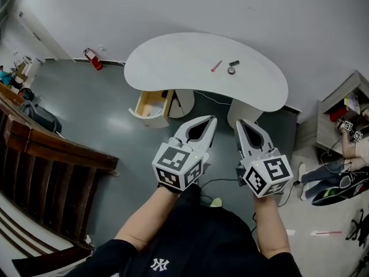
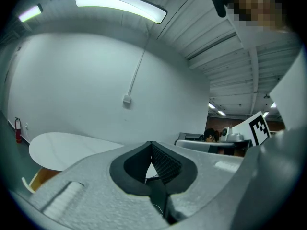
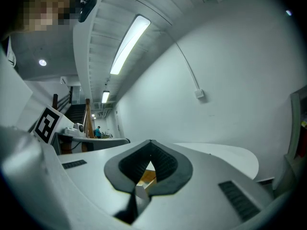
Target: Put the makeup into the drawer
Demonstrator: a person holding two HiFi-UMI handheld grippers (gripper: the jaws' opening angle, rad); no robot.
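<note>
On the white curved table (image 1: pixel 173 56) lie three makeup pieces: a red pencil (image 1: pixel 216 66), a small black tube (image 1: pixel 234 63) and a round ring-like piece (image 1: pixel 231 70). Under the table's left end a wooden drawer (image 1: pixel 151 104) stands pulled open. My left gripper (image 1: pixel 212 119) and right gripper (image 1: pixel 239 122) hang side by side in mid-air, short of the table, both shut with nothing between the tips. The left gripper view shows its closed tips (image 2: pixel 151 143) and the table (image 2: pixel 62 150) beyond. In the right gripper view the tips (image 3: pixel 150 141) meet too, with the drawer's wood (image 3: pixel 146 177) showing through the opening.
A red fire extinguisher (image 1: pixel 93 58) stands by the far wall. A dark wooden stair railing (image 1: pixel 52 149) runs along the left. At the right are a shelf unit (image 1: pixel 340 105), a person's legs (image 1: pixel 323 172) on the floor and loose cables.
</note>
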